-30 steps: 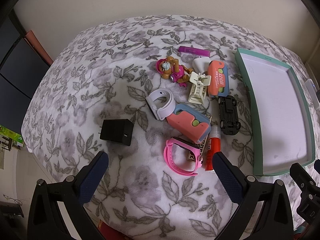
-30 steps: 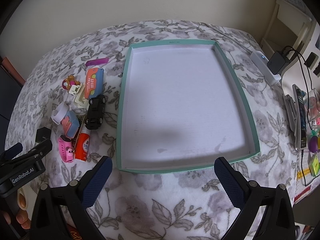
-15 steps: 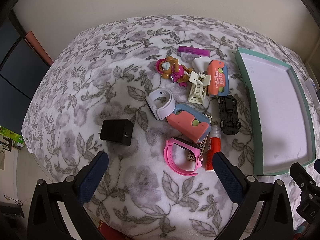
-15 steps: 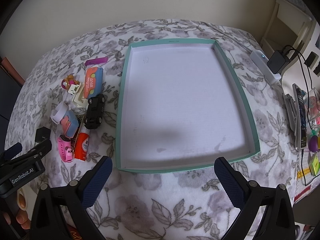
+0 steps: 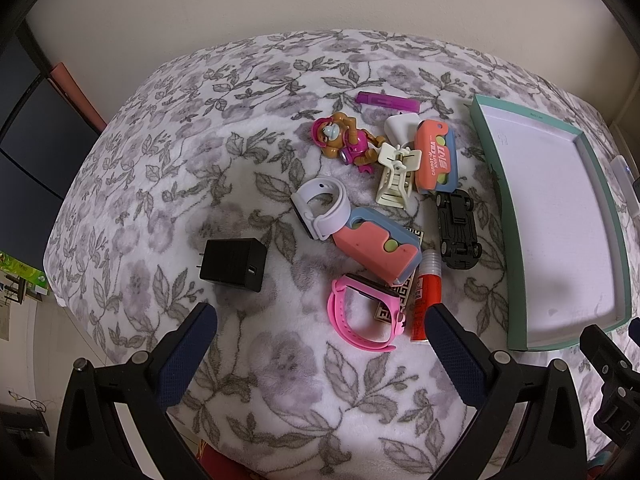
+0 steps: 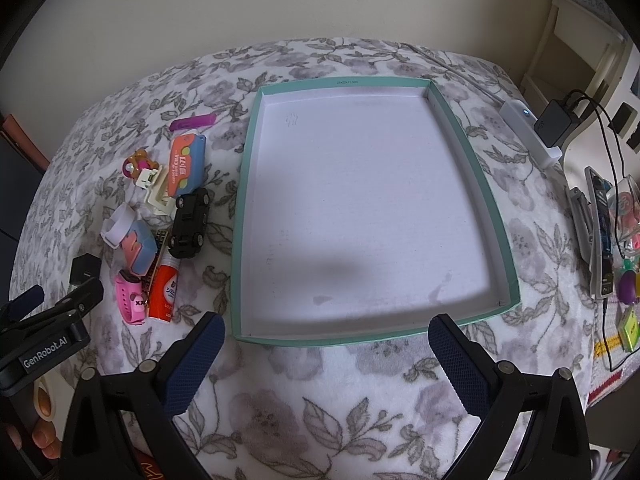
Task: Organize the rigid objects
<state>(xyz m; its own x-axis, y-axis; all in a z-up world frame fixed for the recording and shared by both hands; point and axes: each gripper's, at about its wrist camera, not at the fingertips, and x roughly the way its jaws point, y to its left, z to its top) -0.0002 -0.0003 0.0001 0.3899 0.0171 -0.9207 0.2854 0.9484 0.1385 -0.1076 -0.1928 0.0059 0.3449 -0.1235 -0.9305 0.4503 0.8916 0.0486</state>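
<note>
A pile of small items lies on the floral blanket: pink watch (image 5: 362,312), red glue tube (image 5: 427,294), coral-and-blue case (image 5: 378,250), black toy car (image 5: 457,230), white watch (image 5: 322,208), cream clip (image 5: 396,178), toy figure (image 5: 344,142), purple stick (image 5: 388,101) and black charger (image 5: 234,265). My left gripper (image 5: 320,344) hovers open just in front of the pink watch, holding nothing. The teal tray (image 6: 498,216) holds nothing inside. My right gripper (image 6: 326,354) stands open at its near rim. The pile (image 6: 160,216) sits left of the tray.
Right of the tray are a white power strip (image 6: 528,130), a black adapter with cables (image 6: 558,120) and small gadgets (image 6: 604,236). Dark furniture (image 5: 24,128) stands beyond the blanket's left edge. A hand (image 6: 40,436) holds the left gripper's body (image 6: 44,344).
Both grippers have drifted slightly; the views barely shift. Nothing on the blanket has moved, and both stay open.
</note>
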